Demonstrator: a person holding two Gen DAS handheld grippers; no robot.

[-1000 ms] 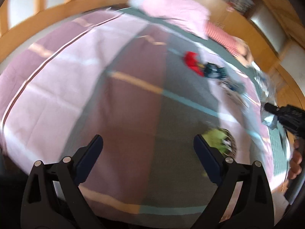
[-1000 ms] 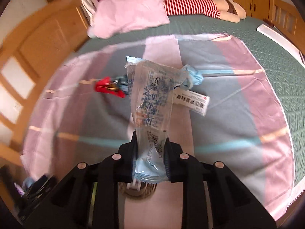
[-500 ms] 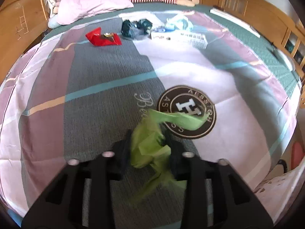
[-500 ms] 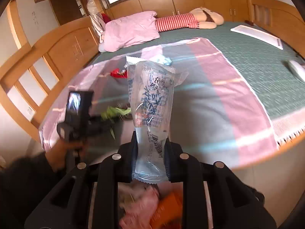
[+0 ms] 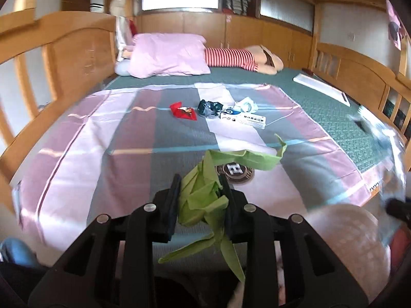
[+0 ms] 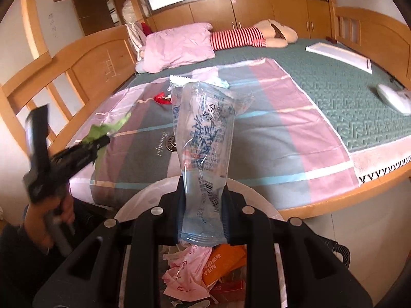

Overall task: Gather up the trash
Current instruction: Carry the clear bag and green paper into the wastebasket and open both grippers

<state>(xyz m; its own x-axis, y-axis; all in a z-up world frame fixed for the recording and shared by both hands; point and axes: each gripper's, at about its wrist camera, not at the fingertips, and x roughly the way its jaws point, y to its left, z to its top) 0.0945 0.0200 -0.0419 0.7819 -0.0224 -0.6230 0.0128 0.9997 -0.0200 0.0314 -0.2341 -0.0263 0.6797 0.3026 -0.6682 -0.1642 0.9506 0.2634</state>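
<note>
My left gripper (image 5: pixel 200 187) is shut on a crumpled green paper (image 5: pixel 205 192), held off the bed's near edge; it also shows at the left of the right wrist view (image 6: pixel 102 138). My right gripper (image 6: pixel 204 192) is shut on a clear plastic wrapper with blue print (image 6: pixel 203 138), above a white trash bin (image 6: pixel 259 195) holding pink and orange wrappers. On the bed lie a red wrapper (image 5: pixel 183 111), a black bag (image 5: pixel 209 107), a white box (image 5: pixel 244 119) and a white crumpled bag (image 5: pixel 246 105).
The bed has a pink and grey striped blanket (image 5: pixel 102 141) over a green cover (image 5: pixel 334 118). A pink pillow (image 5: pixel 167 54) and a striped plush toy (image 5: pixel 244 59) lie at the head. Wooden rails (image 5: pixel 359 77) edge the bed. A white tray (image 6: pixel 339 55) lies right.
My left gripper closed on the green paper and lifted it back off the bed. My right gripper carried the clear wrapper from above the bed to over the bin.
</note>
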